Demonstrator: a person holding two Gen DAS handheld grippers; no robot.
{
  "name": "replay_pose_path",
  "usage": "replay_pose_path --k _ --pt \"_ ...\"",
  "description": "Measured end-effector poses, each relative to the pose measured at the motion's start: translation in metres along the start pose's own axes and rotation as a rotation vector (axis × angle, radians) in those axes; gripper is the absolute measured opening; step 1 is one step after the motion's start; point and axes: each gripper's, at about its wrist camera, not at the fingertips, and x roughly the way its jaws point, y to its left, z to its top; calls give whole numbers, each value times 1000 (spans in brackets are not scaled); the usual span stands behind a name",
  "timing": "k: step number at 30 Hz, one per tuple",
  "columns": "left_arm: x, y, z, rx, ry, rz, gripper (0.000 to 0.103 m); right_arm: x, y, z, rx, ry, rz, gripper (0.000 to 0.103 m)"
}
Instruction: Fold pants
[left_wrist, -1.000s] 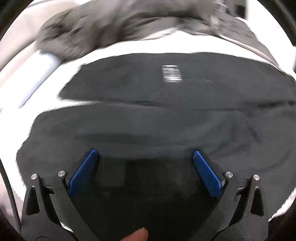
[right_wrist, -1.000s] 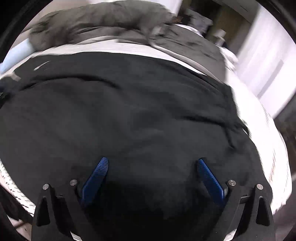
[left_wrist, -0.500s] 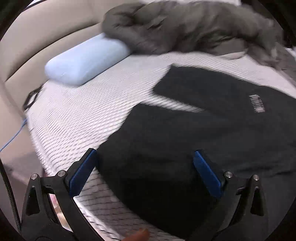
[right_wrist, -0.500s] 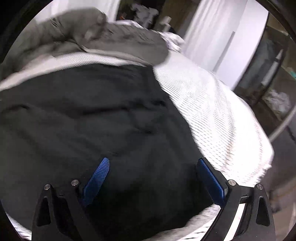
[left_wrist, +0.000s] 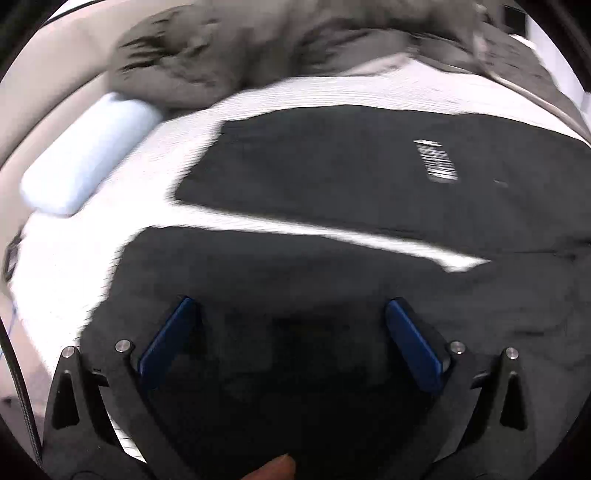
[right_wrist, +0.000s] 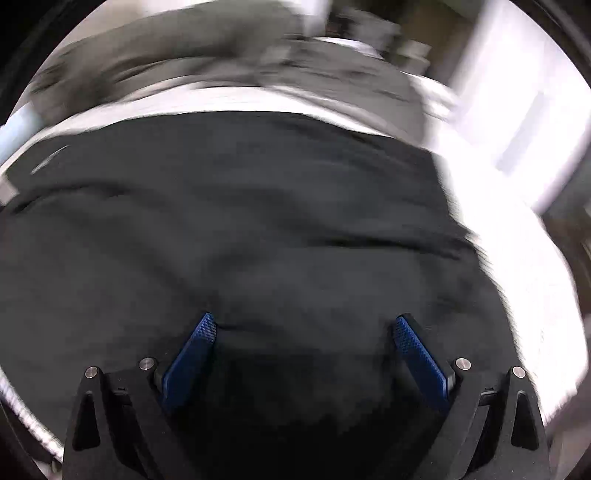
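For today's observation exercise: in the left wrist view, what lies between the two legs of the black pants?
A bare wedge of white bed sheet separates the two legs of the black pants; nothing else lies there.

Motion smears my right view: the grey blanket (right_wrist: 229, 48) is streaks. My left view cuts the pants (left_wrist: 332, 280) at the right edge; their white print (left_wrist: 436, 160) is unreadable.

Pants (left_wrist: 332, 280): matt black cloth. Bed sheet (left_wrist: 66, 266): white ribbed fabric. Pillow (left_wrist: 88, 155): smooth pale blue.
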Motion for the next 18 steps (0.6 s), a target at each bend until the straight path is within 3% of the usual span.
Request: replay_pose_path --k 4,9,14,18 --pt "1 33 -12 -128 3 10 103 4 -54 -11 211 36 -126 98" --pt "-19 35 -7 -151 -77 -13 103 -19 -40 -9 196 -33 -81 98" --pt "-60 -10 4 -70 -198 -173 103 -48 -4 8 122 -145 60 98" --pt "-71 -77 31 22 -210 -296 103 -54 33 29 53 -157 143 98"
